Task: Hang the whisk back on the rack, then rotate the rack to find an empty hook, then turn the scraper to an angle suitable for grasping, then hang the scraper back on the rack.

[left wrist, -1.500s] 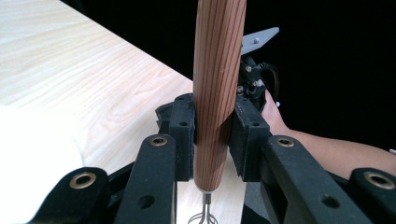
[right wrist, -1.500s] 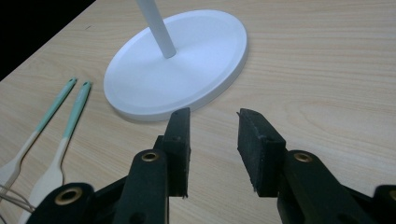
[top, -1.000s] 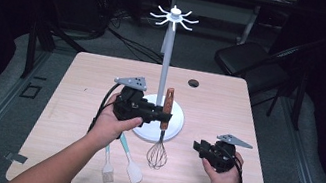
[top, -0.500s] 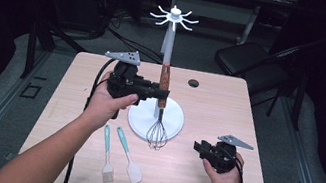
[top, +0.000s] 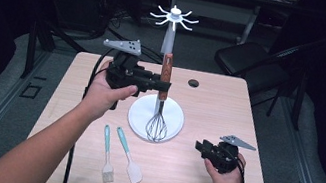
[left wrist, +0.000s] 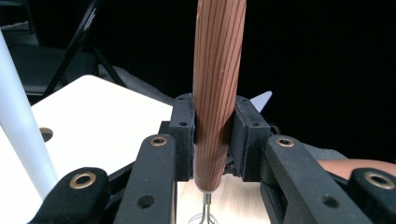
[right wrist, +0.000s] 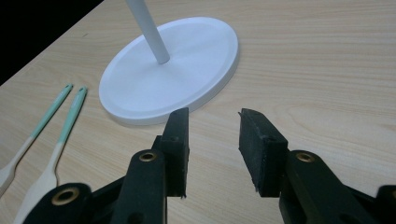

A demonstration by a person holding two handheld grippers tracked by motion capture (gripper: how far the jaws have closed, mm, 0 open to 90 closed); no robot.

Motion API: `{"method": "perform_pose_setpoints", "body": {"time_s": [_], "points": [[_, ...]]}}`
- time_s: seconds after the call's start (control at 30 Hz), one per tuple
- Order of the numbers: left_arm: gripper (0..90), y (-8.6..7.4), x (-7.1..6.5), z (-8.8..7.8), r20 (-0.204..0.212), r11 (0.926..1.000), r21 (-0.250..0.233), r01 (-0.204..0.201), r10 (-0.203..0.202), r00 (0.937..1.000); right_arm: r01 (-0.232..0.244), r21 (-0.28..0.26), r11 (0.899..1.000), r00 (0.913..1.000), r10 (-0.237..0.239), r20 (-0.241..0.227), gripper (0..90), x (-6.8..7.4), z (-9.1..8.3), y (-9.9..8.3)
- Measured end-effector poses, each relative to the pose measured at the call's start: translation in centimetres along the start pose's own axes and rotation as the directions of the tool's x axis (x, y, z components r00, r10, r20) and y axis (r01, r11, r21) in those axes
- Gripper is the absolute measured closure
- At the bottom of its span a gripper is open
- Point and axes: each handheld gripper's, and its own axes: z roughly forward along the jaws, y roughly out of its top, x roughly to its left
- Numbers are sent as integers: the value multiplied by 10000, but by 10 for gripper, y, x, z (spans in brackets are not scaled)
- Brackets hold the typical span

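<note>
A whisk with a striped wooden handle (top: pixel 166 74) and a wire head (top: pixel 156 127) hangs upright in the air, just in front of the white stand's pole. My left gripper (top: pixel 162 85) is shut on the handle from the left, level with the table. In the left gripper view the pads clamp both sides of the handle (left wrist: pixel 218 93), with the left gripper (left wrist: pixel 215 135) low on it. The wire head hovers over the stand's round base (top: pixel 141 115). At the table's front right my right gripper (top: pixel 202 147) stands open and empty, and in its own view the right gripper (right wrist: pixel 212 140) points toward the base (right wrist: pixel 187 60).
The stand's pole ends in a ring of white hooks (top: pixel 174 17). A teal-handled brush (top: pixel 107 155) and a teal-handled spatula (top: pixel 130 157) lie side by side at the front left of the base. A small black disc (top: pixel 193 83) sits at the back. A dark chair (top: pixel 242 60) stands behind the table.
My left gripper has lifted the whisk up and back, so its wire head now hangs over the stand's base. The right gripper has stayed where it was.
</note>
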Motion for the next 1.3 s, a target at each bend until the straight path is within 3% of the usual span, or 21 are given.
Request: {"method": "perform_pose_setpoints", "body": {"time_s": [0.13, 0.27, 0.53, 0.73, 1.0, 1.3], "points": [[727, 12, 6, -3, 145, 9997, 24, -240, 239, 9996, -86, -38, 10000, 10000, 85, -19, 627, 0, 0, 1], [727, 20, 16, -6, 391, 9998, -201, -38, 46, 9992, 63, 65, 10000, 10000, -64, 15, 626, 1, 2, 0], [727, 37, 26, -4, 325, 9998, -9, -219, 220, 9992, 86, 21, 10000, 9999, -86, -131, 624, 1, 1, 0], [728, 41, 34, 1, 193, 9995, 139, -266, 264, 9995, 30, -75, 10000, 9997, -32, -224, 624, 3, 1, 0], [728, 45, 47, 0, 40, 9999, 113, -11, 10, 10000, 111, -21, 9999, 9996, -111, -265, 621, 3, 1, -1], [727, 44, 55, 3, 185, 9997, 50, 218, -219, 9996, 237, -66, 9997, 9991, -239, -362, 620, 4, 1, -1]]}}
